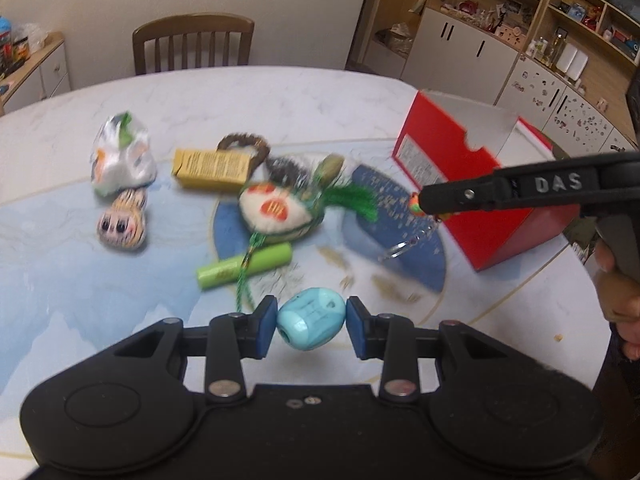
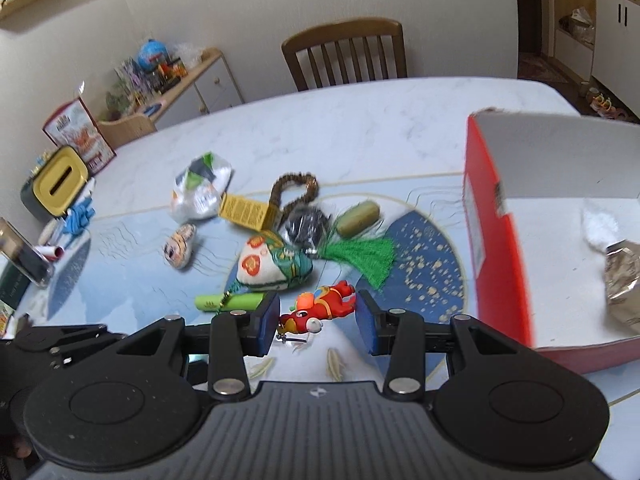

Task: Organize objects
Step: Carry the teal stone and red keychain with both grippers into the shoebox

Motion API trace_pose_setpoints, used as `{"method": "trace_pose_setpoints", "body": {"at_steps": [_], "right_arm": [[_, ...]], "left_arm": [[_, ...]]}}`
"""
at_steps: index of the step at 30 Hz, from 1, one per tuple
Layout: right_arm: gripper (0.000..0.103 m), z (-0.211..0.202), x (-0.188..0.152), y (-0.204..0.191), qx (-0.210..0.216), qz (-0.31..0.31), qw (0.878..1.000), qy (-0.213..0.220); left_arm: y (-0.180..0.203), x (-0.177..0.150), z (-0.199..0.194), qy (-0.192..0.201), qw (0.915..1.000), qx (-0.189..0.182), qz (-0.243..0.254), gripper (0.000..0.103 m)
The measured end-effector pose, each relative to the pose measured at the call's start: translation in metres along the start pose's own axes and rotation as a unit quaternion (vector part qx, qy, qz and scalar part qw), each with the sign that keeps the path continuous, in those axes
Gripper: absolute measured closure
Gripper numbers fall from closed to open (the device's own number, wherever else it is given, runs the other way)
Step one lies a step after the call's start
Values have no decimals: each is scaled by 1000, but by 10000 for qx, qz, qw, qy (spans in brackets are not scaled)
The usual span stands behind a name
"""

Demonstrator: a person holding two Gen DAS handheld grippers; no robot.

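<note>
Left wrist view: the left gripper (image 1: 311, 322) is pinching a pale blue bead (image 1: 311, 322) between its pads, jaws closed to the bead's width, above the tabletop (image 1: 280, 96).
Clutter ahead: a green tube (image 1: 244, 266) is lying at 11 o'clock of the bead, with an embroidered pouch (image 1: 276, 210) and a yellow carton (image 1: 212, 170) beyond it.
Red box (image 1: 452, 172): sitting at 2 o'clock, its inside hidden here.
Right gripper from outside (image 1: 424, 200): something orange and a metal ring are dangling at its tip.

Right wrist view: the right gripper (image 2: 318, 314) is standing fairly wide, a red toy figure (image 2: 320, 306) between the pads; I cannot tell whether it is gripped.
Only seen here: the box's white interior (image 2: 560, 184) at 2 o'clock, already holding a foil packet (image 2: 624, 280).

Step in hand: seemingly carrying both items to the box.
Next move: swinging each gripper over the rim, then opening.
</note>
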State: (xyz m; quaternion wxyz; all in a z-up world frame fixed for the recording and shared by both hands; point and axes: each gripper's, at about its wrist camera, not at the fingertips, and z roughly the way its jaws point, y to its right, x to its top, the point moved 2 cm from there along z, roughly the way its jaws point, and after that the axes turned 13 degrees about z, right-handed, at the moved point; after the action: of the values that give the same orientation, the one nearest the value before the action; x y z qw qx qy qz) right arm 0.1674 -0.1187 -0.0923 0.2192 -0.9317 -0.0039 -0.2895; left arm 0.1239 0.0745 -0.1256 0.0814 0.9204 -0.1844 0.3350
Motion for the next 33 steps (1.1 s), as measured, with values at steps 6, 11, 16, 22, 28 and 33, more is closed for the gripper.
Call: {"method": "trace_pose_setpoints", "body": {"at_steps": [6, 11, 16, 22, 28, 33], "right_arm": [[63, -33, 19, 9, 107, 4, 9998, 184], [63, -58, 35, 23, 108, -11, 9989, 460], [63, -79, 55, 49, 1, 35, 9973, 731], [63, -99, 77, 87, -190, 89, 9940, 1071], [63, -111, 96, 128, -393, 147, 9912, 1253], [63, -112, 108, 162, -578, 171, 9896, 1306]], "left_arm": [[13, 38, -5, 53, 9999, -70, 112, 67], [35, 69, -9, 197, 9992, -260, 246, 67], [63, 99, -8, 347, 9972, -405, 515, 67], [100, 128, 5, 429, 9945, -499, 812, 67], [132, 149, 27, 310, 9939, -667, 816, 67], [154, 164, 48, 157, 9941, -732, 783, 67]]}}
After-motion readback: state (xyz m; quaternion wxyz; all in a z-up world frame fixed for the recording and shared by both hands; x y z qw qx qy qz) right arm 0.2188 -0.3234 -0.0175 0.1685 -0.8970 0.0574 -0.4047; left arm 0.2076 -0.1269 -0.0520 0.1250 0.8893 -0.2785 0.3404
